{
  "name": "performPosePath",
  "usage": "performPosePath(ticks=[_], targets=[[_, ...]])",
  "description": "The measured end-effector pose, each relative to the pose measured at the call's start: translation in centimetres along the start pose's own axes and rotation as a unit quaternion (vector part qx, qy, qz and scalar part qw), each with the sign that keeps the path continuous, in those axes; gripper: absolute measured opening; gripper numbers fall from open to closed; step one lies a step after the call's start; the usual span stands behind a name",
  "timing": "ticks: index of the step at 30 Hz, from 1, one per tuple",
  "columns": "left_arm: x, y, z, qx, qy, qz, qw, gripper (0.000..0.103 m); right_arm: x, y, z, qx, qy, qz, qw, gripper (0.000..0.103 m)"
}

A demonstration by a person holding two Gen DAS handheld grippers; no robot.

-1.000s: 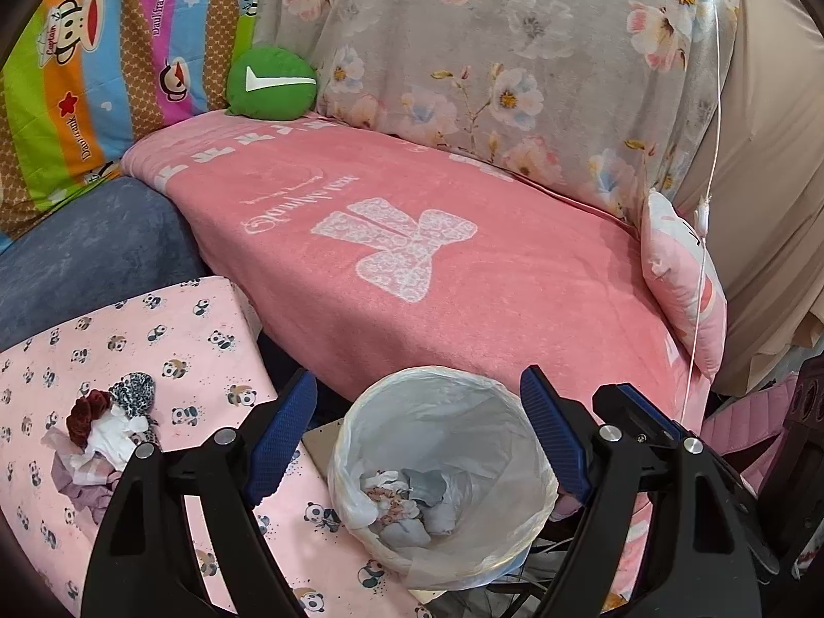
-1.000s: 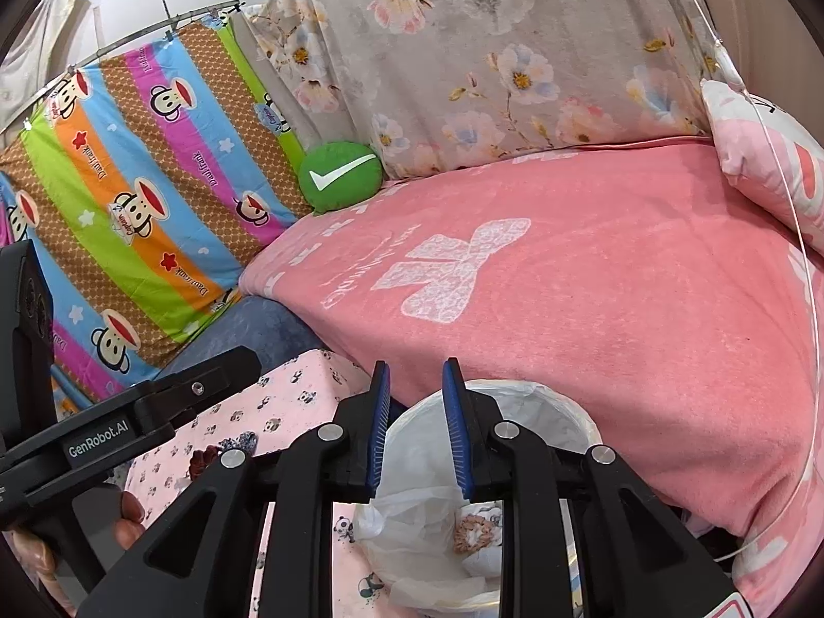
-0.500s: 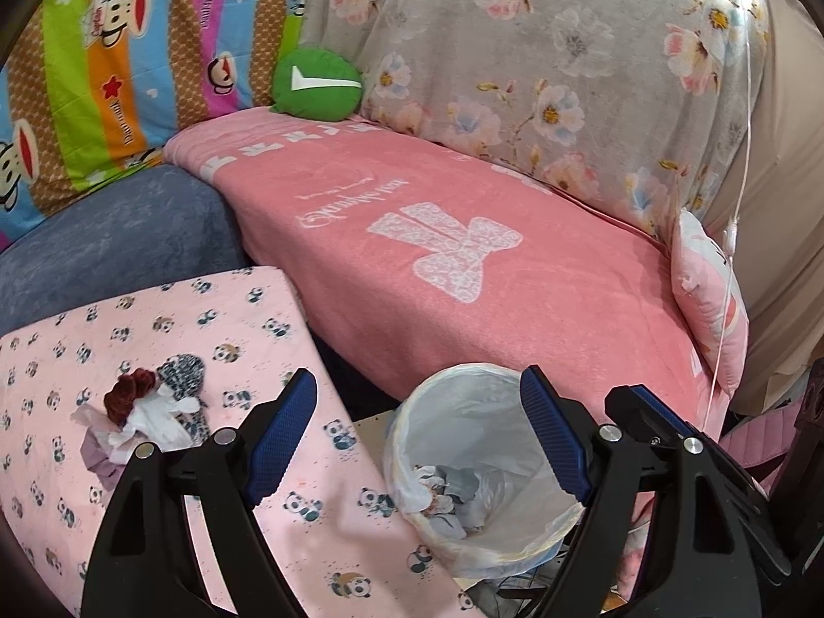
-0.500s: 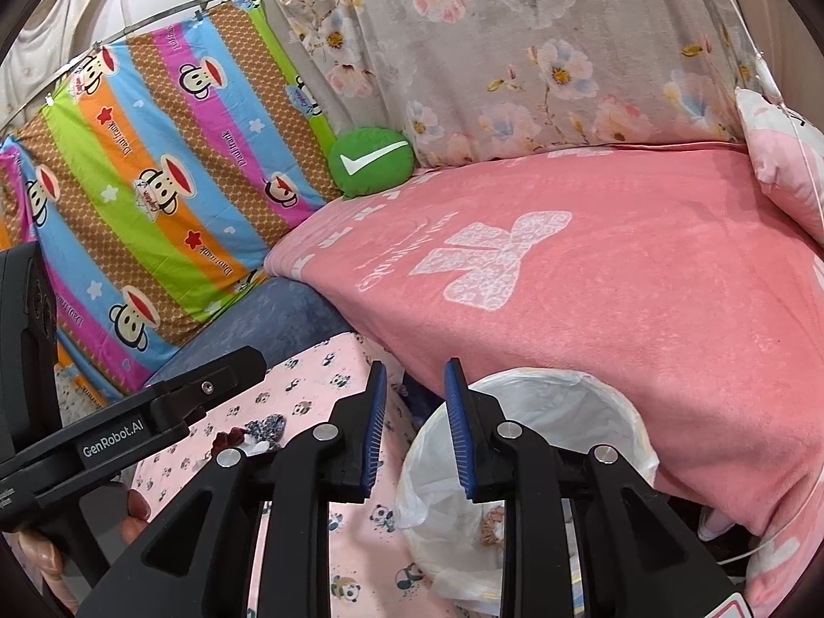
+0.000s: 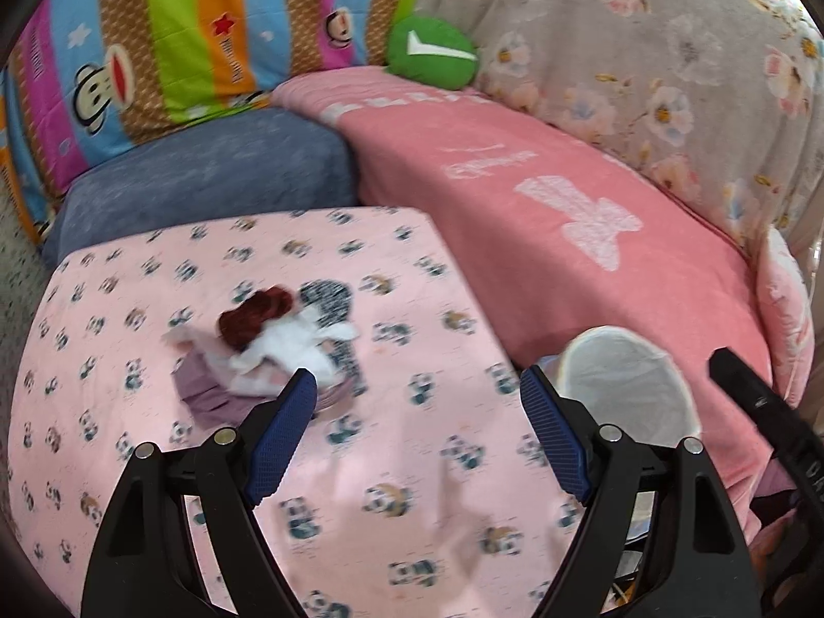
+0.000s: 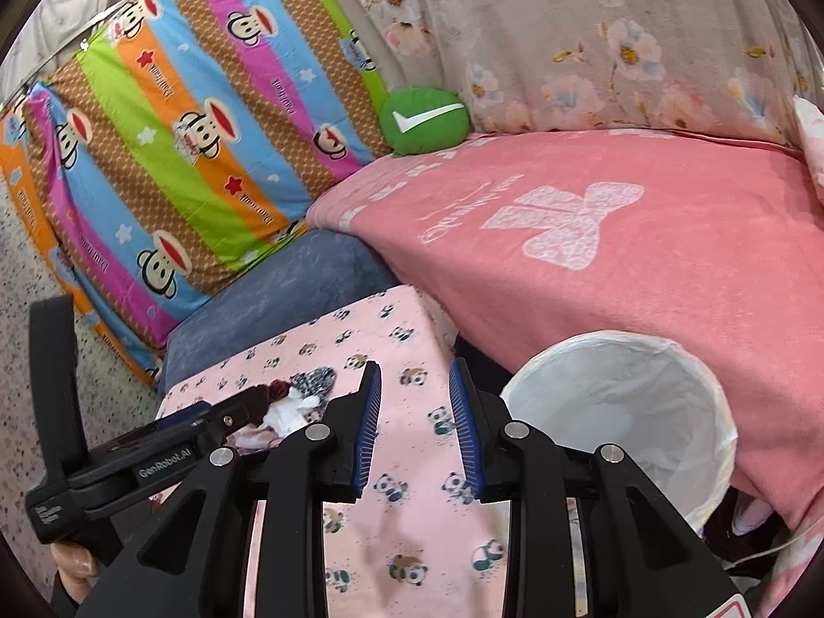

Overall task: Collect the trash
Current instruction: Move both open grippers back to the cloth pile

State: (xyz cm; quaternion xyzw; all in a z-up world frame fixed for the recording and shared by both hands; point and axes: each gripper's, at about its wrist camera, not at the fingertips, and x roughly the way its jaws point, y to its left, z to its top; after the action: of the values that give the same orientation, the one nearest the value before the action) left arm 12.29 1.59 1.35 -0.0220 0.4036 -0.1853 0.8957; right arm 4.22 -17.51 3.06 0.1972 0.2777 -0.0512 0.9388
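Note:
A pile of trash [image 5: 278,345], white crumpled tissue with dark red, speckled grey and mauve scraps, lies on the pink panda-print table [image 5: 412,489]. My left gripper [image 5: 418,430] is open and empty, just in front and to the right of the pile. A white-lined trash bin [image 5: 628,391] stands at the table's right edge, against the sofa. In the right wrist view my right gripper [image 6: 414,432] is slightly open and empty above the table, with the bin [image 6: 633,412] to its right and the pile [image 6: 293,407] to its left, partly hidden by the left gripper.
A pink blanket [image 5: 566,206] covers the sofa behind the table, with a green round cushion [image 5: 432,54] and a floral cover [image 5: 669,51] at the back. A blue seat [image 5: 206,180] and a striped monkey-print cover [image 6: 180,154] are at the left.
Both grippers have swung left, away from the bin and over the table. The trash pile has come close in front of the left gripper. The jaws have kept their widths.

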Motion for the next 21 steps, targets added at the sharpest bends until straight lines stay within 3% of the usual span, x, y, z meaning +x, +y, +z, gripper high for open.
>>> performPosePath(ticks=[9,17,21], targets=[[2.4,7.7,-3.9,-0.04,0.053,0.062,0.9959,0.077,3.7,4.7,-2.8,-0.022,0.044,0.022,0.999,0.035],[4.7,11.4,-6.2,-0.063,0.09,0.065,0.9918,0.077,7.2,8.2,-5.6,-0.038,0.086,0.034,0.995,0.035],[5.9,12.3,-6.8,-0.076,0.109,0.051,0.9899,0.063,8.9,9.9,-7.1,-0.048,0.107,0.038,0.992,0.035]])
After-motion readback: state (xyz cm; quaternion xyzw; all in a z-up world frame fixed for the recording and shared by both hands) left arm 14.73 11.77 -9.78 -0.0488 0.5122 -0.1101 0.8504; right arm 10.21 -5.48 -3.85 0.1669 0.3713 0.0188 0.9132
